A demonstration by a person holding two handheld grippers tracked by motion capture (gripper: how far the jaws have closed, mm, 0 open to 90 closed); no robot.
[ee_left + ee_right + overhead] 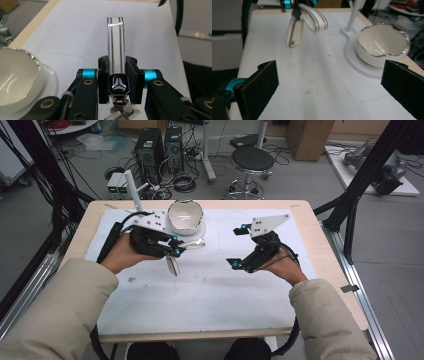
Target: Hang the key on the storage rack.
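Observation:
My left gripper (174, 246) (117, 63) is shut on a white key strap (115, 45) with grey stripes, held by its black clasp end. The strap (196, 243) (314, 18) sticks out toward the right, and a pale oblong tag (173, 266) (294, 32) hangs below it above the mat. A white bowl (185, 216) (15, 77) (382, 43) with a wavy silver rim sits just behind this gripper. My right gripper (238, 245) (333, 85) hovers over the mat to the right, open, with nothing between its jaws, facing the strap.
The bowl rests on a flat white base (359, 63) with a thin upright post (131, 185) (353, 15). A white mat (200, 295) covers the wooden table (305, 210). Beyond the far edge stand a stool (252, 160) and computer cases (160, 147).

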